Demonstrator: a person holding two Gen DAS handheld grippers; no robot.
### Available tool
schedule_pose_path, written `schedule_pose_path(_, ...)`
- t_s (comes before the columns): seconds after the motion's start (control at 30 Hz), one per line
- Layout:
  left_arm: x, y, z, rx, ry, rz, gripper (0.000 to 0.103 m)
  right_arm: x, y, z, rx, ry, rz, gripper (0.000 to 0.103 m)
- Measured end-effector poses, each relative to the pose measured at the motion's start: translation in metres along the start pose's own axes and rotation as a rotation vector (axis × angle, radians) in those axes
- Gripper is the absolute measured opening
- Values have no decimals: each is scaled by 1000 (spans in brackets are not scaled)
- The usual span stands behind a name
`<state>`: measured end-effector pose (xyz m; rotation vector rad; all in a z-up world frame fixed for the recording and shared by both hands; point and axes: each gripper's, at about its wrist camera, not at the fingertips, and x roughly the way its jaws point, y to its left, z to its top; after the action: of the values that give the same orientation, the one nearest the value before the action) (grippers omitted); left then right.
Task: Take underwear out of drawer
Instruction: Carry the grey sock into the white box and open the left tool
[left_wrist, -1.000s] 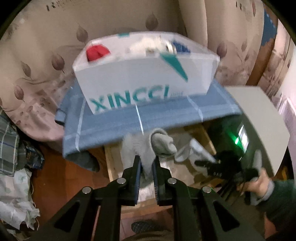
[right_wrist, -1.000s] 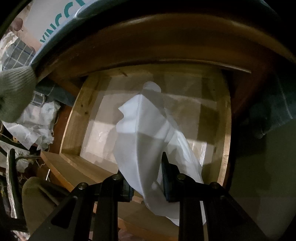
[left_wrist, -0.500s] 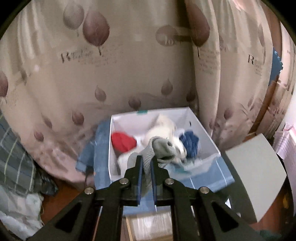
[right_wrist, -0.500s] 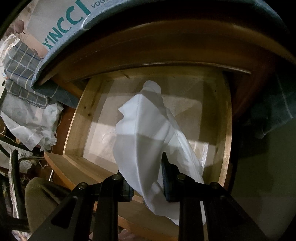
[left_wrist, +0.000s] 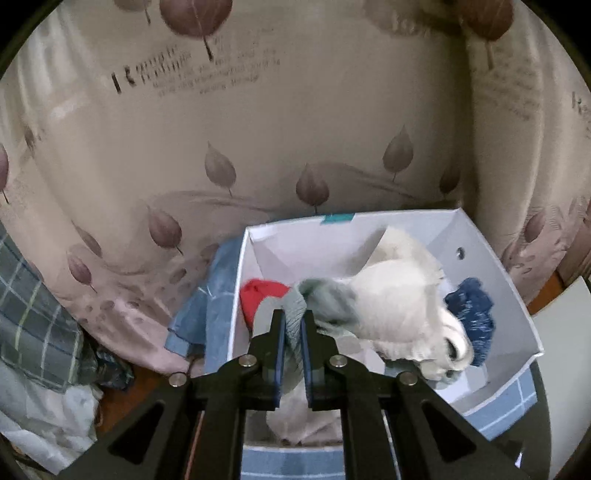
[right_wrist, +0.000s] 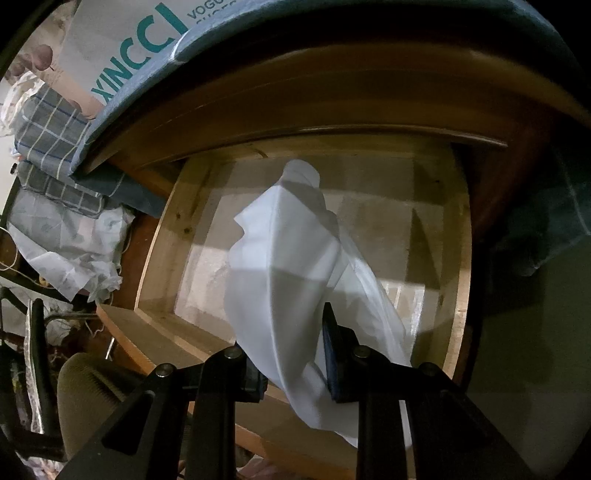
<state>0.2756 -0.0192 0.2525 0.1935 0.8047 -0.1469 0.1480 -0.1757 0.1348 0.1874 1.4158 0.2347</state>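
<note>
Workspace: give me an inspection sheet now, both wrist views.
Surface: wooden drawer open, bottom mostly bare.
Job's things: white garment over drawer; grey garment over white box holding red, white and blue items.
Clutter: checked cloth, crumpled white sheet.
Grippers: left gripper shut on grey garment; right gripper shut on white garment.
Cables: nothing seen.
Surroundings: leaf-print curtain.

Left view: soft even light, motion blur on the curtain (left_wrist: 258, 129).
Right view: dim, hard shadow bands across the drawer (right_wrist: 458, 258); edges at 12 o'clock bowed.
</note>
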Motion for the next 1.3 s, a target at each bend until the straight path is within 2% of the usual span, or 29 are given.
schedule_pose_path(0.27, 27, -22, -10, 25, 23, 4, 9, 0, 1, 1, 1, 5, 5, 23)
schedule_pose_path(0.77, 21, -27, -14, 37, 10, 20, 12, 0, 2, 0, -4, 7, 1, 23)
schedule_pose_path(0.87, 17, -30, -17, 45, 8, 23, 21, 0, 2, 0, -5, 8, -1, 23)
schedule_pose_path(0.93, 13, -31, -20, 53, 7, 22, 37, 0, 2, -1, -7, 8, -1, 23)
schedule_pose_path(1.0, 8, -33, -22, 65, -6, 38, 43, 0, 2, -1, -6, 9, -3, 23)
schedule_pose_path(1.3, -17, -32, -37, 58, -51, 37, 49, 1, 3, -1, -8, 14, -8, 23)
